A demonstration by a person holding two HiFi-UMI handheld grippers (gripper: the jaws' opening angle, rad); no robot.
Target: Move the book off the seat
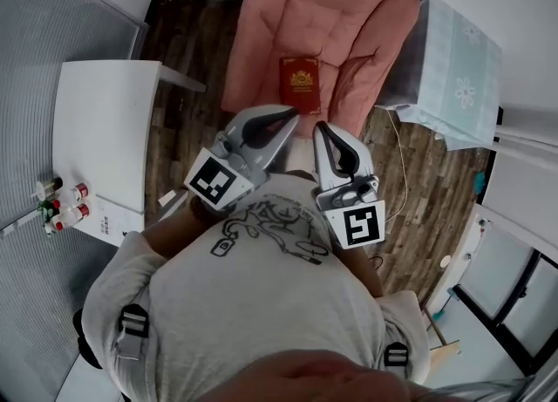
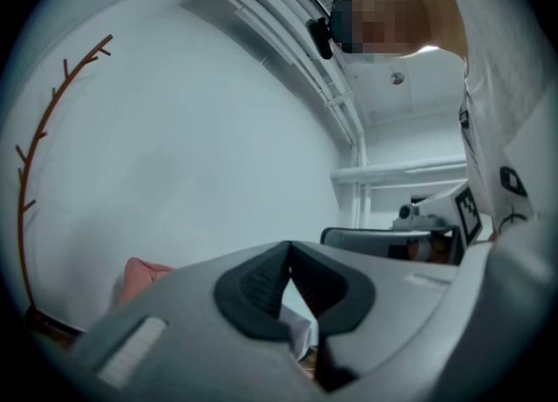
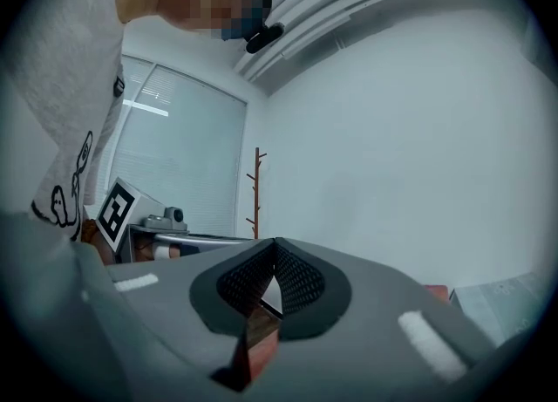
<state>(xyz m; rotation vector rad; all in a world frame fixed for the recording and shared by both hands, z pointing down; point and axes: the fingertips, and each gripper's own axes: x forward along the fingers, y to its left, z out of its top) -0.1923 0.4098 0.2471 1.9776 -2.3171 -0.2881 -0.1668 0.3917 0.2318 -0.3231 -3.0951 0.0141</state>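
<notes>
A red book [image 1: 300, 83] with a gold emblem lies flat on the pink cushioned seat [image 1: 340, 17] at the top of the head view. My left gripper [image 1: 295, 113] is held just short of the book's near edge, its jaws shut and empty. Beside it to the right, my right gripper [image 1: 319, 127] points the same way, also shut and empty. In the left gripper view the closed jaw tips [image 2: 289, 245] face a white wall, with a corner of the pink seat [image 2: 141, 275] low at the left. In the right gripper view the closed tips [image 3: 275, 243] also face the wall.
A white side table [image 1: 100, 130] with small bottles [image 1: 63, 202] stands at the left. A pale blue patterned cloth covers a table [image 1: 453, 69] right of the seat. Dark wood floor [image 1: 187, 121] lies between them. A coat rack [image 3: 255, 191] stands by the window blinds.
</notes>
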